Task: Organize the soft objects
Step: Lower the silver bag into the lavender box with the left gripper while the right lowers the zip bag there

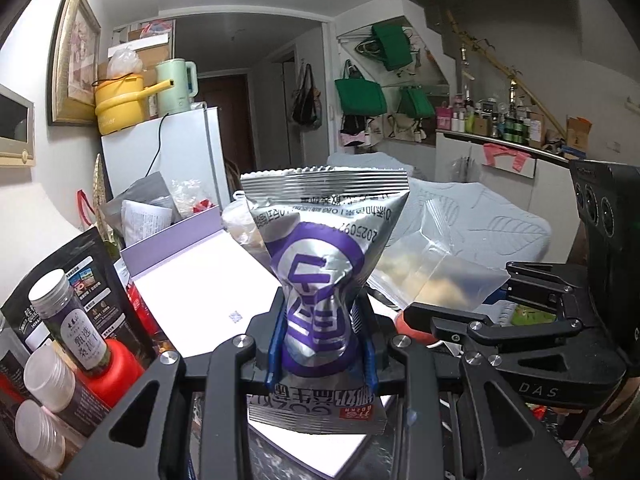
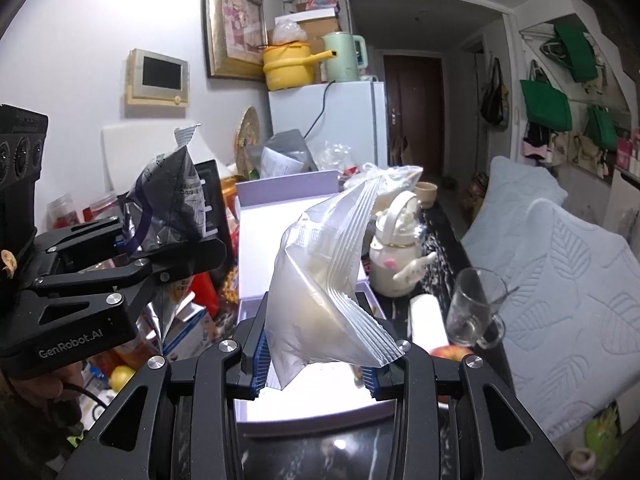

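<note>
Left tongs point(image 1: 322, 354): clamped on the silver-and-purple foil snack pouch point(image 1: 320, 276), pinched at its waist, crimped top edge upright above the fingers. Right tongs point(image 2: 316, 364): clamped on the clear zip bag point(image 2: 320, 296) of pale contents, ribbed seal slanting up-right. Both packs are held above the open lavender box point(image 2: 288, 192).

Bright overhead light, fisheye-warped edges

My left gripper point(image 1: 322, 354) pinches a silver-and-purple snack packet point(image 1: 320, 264) at its waist, above an open lilac box point(image 1: 192, 276). Right: my right gripper point(image 1: 460, 312) holding a clear zip bag point(image 1: 436, 264).
</note>
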